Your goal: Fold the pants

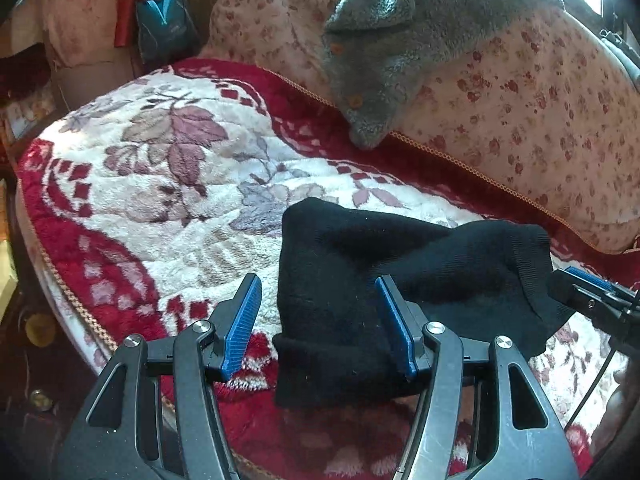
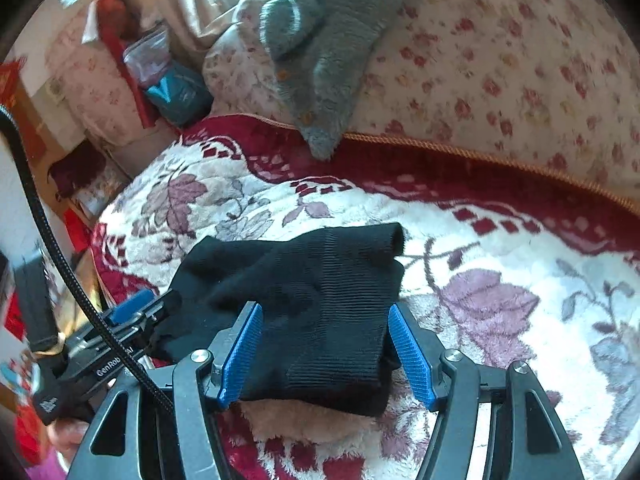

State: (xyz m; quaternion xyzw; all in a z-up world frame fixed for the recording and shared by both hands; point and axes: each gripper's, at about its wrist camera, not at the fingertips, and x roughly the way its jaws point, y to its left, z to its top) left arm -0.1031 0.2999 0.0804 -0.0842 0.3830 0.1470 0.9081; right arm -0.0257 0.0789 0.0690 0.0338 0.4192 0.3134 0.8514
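The left tool [image 1: 320, 320] stands wide open, one blue pad on bare blanket [image 1: 160, 184], the other against the near left part of the black pants [image 1: 360, 280], which lie folded small on the bed. The right tool [image 2: 324, 352], also wide, straddles their near right edge. To finish well, I judge both should close on matching corners together, lift evenly and lay the layers squarely, smoothing the raised top fold.

The black pants [image 1: 400, 280] hide the fleece blanket [image 1: 160, 184] beneath them. The right tool [image 1: 592, 296] is cut off at the left view's edge. The grey garment's [image 2: 320, 60] top runs out of frame, and the far-left clutter [image 2: 24, 380] is blurred.
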